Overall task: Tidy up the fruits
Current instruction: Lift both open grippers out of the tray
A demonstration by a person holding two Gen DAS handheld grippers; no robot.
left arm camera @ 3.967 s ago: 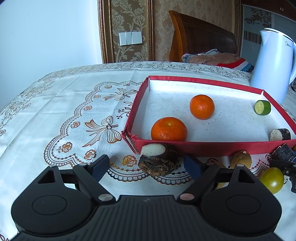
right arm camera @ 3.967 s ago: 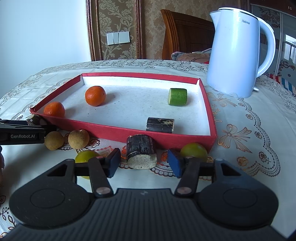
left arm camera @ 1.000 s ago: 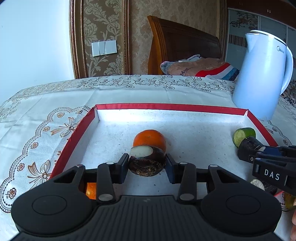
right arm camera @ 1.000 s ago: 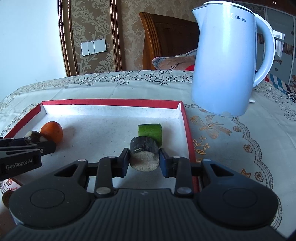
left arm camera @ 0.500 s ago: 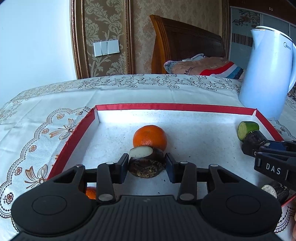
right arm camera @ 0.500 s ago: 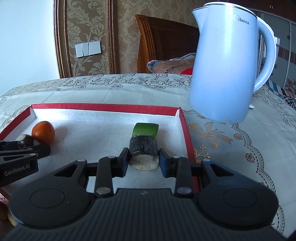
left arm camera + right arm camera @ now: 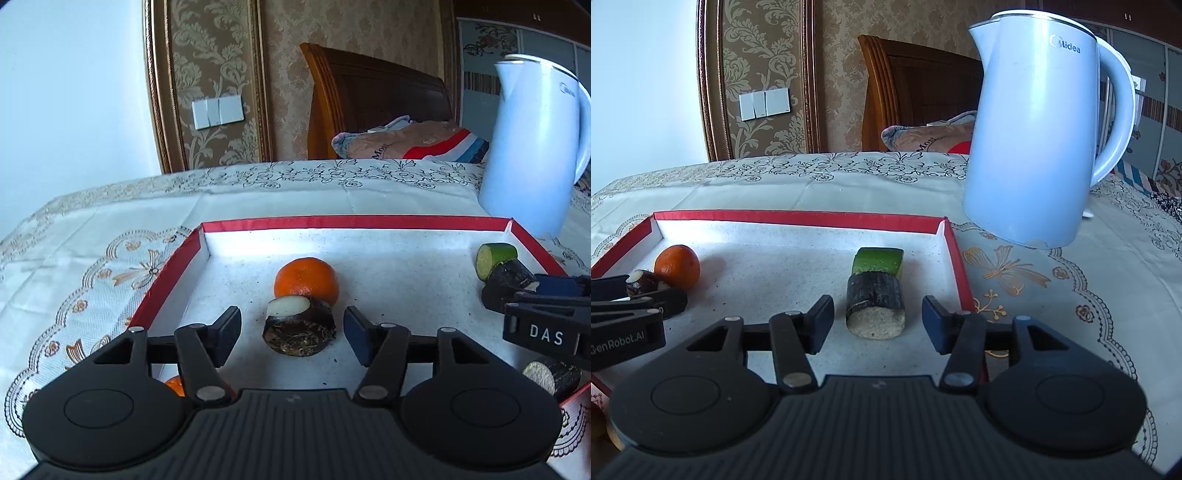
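Two oranges (image 7: 306, 279), three cane pieces (image 7: 508, 278)

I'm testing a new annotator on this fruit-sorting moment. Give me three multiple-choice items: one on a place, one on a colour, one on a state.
1. Where does the kettle stand?
A. in the tray
B. on the tablecloth beyond the tray
C. on the bed

2. What colour is the tray rim?
A. red
B. blue
C. green

3. How do the right gripper jaws stand to the dark cane piece?
A. clamped on it
B. apart from it
C. above it

B: the kettle stands outside the rim.
A: the rim is red.
B: the jaws are opening, with gaps both sides.
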